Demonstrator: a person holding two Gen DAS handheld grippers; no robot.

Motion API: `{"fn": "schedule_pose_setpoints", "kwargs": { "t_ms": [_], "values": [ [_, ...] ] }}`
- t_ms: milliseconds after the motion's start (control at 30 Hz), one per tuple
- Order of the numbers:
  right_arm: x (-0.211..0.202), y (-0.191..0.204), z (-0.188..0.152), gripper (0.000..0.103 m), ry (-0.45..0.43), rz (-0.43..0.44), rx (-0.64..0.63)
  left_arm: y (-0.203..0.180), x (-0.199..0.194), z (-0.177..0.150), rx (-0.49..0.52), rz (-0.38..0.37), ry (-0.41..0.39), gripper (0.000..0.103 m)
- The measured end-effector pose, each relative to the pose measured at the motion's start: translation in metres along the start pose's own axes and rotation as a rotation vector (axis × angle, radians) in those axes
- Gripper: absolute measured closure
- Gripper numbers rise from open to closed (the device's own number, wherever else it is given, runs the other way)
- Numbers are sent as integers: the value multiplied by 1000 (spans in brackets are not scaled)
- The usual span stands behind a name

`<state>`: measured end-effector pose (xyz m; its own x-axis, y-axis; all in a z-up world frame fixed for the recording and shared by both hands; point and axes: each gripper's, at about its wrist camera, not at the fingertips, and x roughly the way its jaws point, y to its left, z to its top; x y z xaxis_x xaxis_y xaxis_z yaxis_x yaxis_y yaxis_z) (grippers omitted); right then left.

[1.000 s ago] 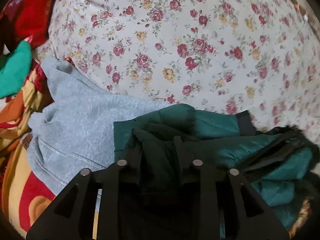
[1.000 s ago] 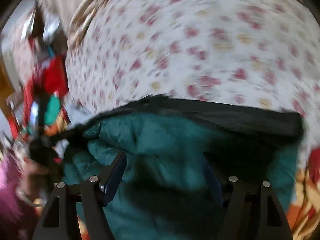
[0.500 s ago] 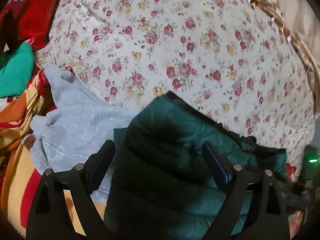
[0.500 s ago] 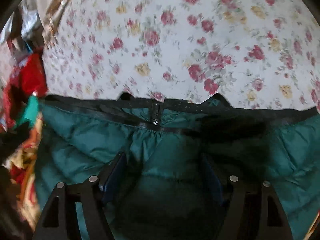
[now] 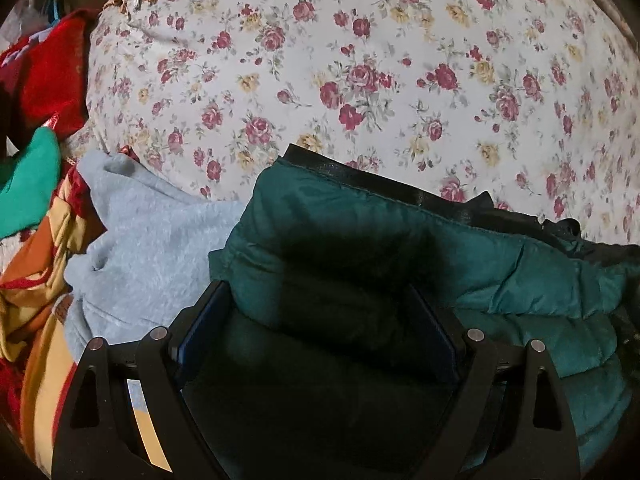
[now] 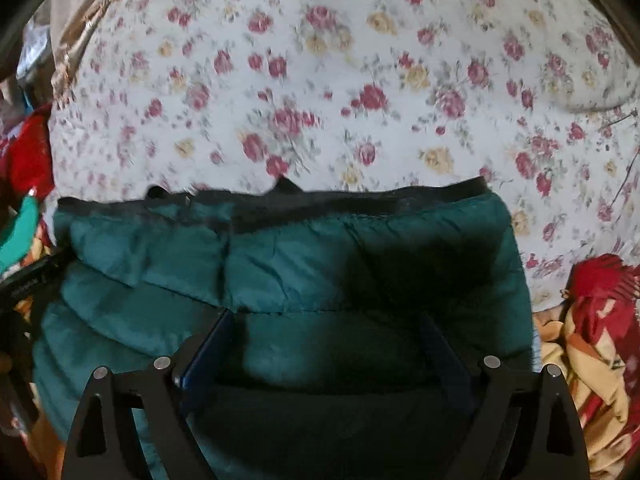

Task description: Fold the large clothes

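A dark green quilted jacket (image 5: 400, 232) with a black edge band (image 5: 360, 178) lies folded on the floral bedsheet (image 5: 360, 60). My left gripper (image 5: 316, 286) hangs just over its left end. Its jaws stand wide, and padding bulges up between the blue pads (image 5: 200, 320) without being pinched. In the right wrist view the same jacket (image 6: 280, 264) fills the lower half, black band (image 6: 360, 200) along its far edge. My right gripper (image 6: 327, 315) is over the jacket's right part. Its jaws are opening, with the fabric lying loose between them.
A grey sweatshirt (image 5: 152, 240) lies against the jacket's left side. Beyond it are a green garment (image 5: 28, 184), a red one (image 5: 52, 68) and an orange, yellow and red blanket (image 5: 36, 280). That blanket (image 6: 592, 320) also bunches up right of the jacket.
The left gripper went from pinched on a fold of the jacket to wide apart. The right jaws widened too. The jacket now lies flatter, and both grippers have shifted over it.
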<state>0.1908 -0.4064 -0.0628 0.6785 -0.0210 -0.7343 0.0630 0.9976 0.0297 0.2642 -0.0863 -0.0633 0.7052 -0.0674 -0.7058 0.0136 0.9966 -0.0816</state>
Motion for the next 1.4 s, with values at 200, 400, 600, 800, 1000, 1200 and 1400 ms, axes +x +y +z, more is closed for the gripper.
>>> {"fn": "schedule_pose_setpoints", "kwargs": {
  "t_ms": [200,400,600,800,1000,1200,1400],
  "values": [
    [21,2,0,0,10,-13,-23,4,11,-2,-32,-11,-23,7],
    [24,-4,-4,0,-12,14,-8,-1,15,-4,-20,10,-35,5],
    [14,1,3,0,86,33,-19,-2,16,-6,-12,14,-37,4],
    [-34,-8,-16,0,-16,40,17,-1,16,-8,-14,11,-37,4],
    [-7,-24,-23,0,46,2,86,-2,14,-8,1,13,-27,4],
    [-9,-16,-20,0,49,-34,68,1,-1,-10,33,14,8,4],
    [-45,-16,-31,0,-1,6,109,-3,-26,-20,101,54,-30,4]
  ]
}}
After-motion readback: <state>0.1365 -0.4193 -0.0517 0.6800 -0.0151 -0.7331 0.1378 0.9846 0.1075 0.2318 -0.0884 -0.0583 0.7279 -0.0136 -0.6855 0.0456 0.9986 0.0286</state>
